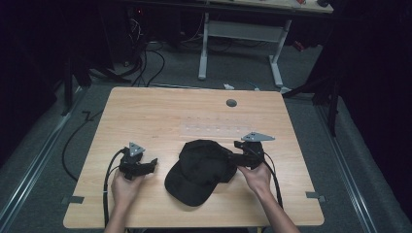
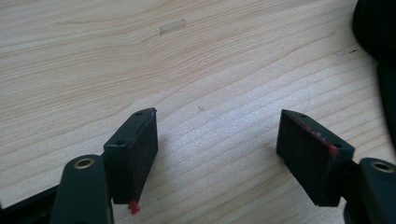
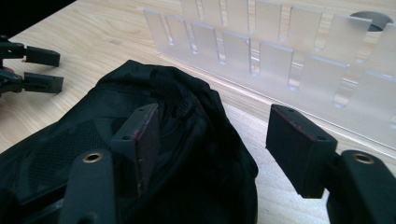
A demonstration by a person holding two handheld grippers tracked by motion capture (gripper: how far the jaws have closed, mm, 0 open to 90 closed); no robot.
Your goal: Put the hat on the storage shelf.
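Note:
A black cap (image 1: 199,170) lies on the wooden table (image 1: 160,109), at the middle of its front half. To the cap's left, a hand holds my left gripper (image 1: 153,163) open over bare wood. In the left gripper view its jaws stand wide apart (image 2: 217,126), with the cap's edge (image 2: 380,32) at the far right. My right gripper (image 1: 234,154) is open at the cap's right side. In the right gripper view (image 3: 212,121) one jaw sits against the cap's mesh fabric (image 3: 187,154) and the other stands clear over the wood.
A clear plastic slotted rack (image 1: 214,128) lies on the table just behind the cap, close past the right jaws (image 3: 289,60). A grey round grommet (image 1: 231,102) sits near the far edge. A desk frame (image 1: 240,43) stands on the floor beyond.

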